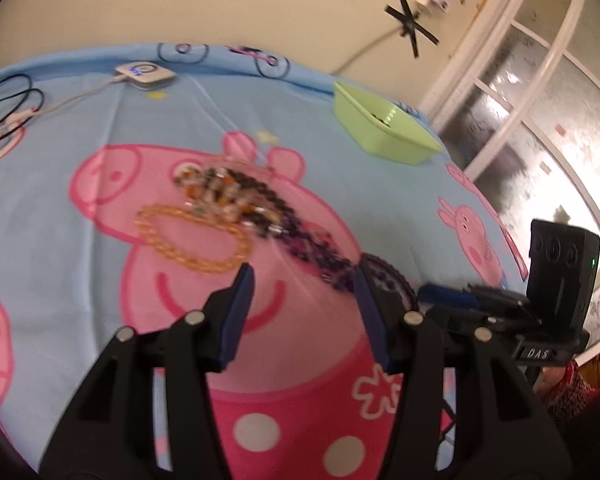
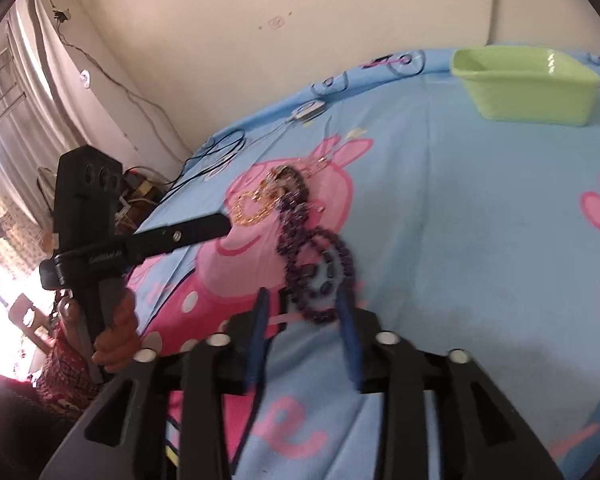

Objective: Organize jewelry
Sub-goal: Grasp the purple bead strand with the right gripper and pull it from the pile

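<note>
A pile of beaded bracelets lies on the cartoon-pig sheet: an amber bracelet (image 1: 192, 236), a mixed-colour one (image 1: 220, 192) and dark purple strands (image 1: 312, 248). My left gripper (image 1: 304, 276) is open just short of the pile, holding nothing. In the right wrist view my right gripper (image 2: 304, 296) is open, its blue pads on either side of the near end of a dark purple bracelet (image 2: 320, 268). The amber bracelet (image 2: 252, 208) lies farther back by the left gripper's finger (image 2: 188, 234). A green tray (image 1: 384, 128) stands at the far right, also seen in the right wrist view (image 2: 528, 84).
A white charger puck (image 1: 144, 74) with cable and black cords (image 1: 8, 104) lie at the bed's far left. The wall runs behind the bed. A window (image 1: 540, 120) is to the right. The right gripper's body (image 1: 556, 272) is close beside my left one.
</note>
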A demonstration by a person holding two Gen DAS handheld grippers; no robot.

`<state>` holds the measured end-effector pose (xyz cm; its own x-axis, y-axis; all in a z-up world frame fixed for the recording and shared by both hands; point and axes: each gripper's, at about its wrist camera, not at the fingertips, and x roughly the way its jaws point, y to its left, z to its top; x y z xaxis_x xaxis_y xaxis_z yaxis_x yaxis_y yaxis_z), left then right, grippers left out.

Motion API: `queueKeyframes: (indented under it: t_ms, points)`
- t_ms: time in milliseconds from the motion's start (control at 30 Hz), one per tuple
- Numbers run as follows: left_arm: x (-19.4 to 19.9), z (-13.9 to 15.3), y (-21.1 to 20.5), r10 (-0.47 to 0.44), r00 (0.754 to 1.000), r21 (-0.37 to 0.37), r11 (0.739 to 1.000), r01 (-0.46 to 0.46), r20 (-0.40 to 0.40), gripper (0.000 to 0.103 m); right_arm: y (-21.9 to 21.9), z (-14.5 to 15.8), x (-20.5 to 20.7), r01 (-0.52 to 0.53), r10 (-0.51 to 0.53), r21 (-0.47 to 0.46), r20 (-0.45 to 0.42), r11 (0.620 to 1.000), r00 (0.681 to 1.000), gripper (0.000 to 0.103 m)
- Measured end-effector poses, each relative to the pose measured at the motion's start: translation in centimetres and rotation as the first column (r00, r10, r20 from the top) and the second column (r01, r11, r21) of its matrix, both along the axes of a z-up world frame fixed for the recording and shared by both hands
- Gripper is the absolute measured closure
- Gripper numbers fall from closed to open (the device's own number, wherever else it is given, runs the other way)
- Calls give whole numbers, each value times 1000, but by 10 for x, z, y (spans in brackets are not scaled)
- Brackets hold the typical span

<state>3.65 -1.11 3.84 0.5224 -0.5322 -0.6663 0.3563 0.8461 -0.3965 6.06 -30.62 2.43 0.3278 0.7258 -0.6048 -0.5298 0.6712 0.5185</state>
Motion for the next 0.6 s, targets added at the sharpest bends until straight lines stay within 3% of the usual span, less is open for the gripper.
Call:
queueKeyframes:
  t_ms: [33,200,233,300,400,533,600]
  points:
    - [1,0,-5,-15,1000,-5,1000,15,-6,53,-2,2,0,7,-7,-15,19,1000,1000,77]
    - [18,-6,-32,-61,997,11,998,61,-41,55,10,11,-1,3,7,-100,103,995,995,76]
    - [24,-11,-39,-61,997,42,997,63,-52,59,12,14,2,5,6,-96,111,995,994,76]
    - [32,-18,-46,-34,998,92,995,39,-61,86,18,16,7,-12,22,-88,109,996,994,76]
    - [34,-22,-38,-9,998,60,998,13,-69,96,36,21,11,-50,64,-110,132,993,989,76]
    - [18,-23,-9,46,997,74,996,-41,-66,98,63,22,13,-112,133,-145,145,983,980,76]
    - [6,-23,9,52,996,38,998,-49,-76,98,75,20,12,-154,174,-149,138,977,975,76]
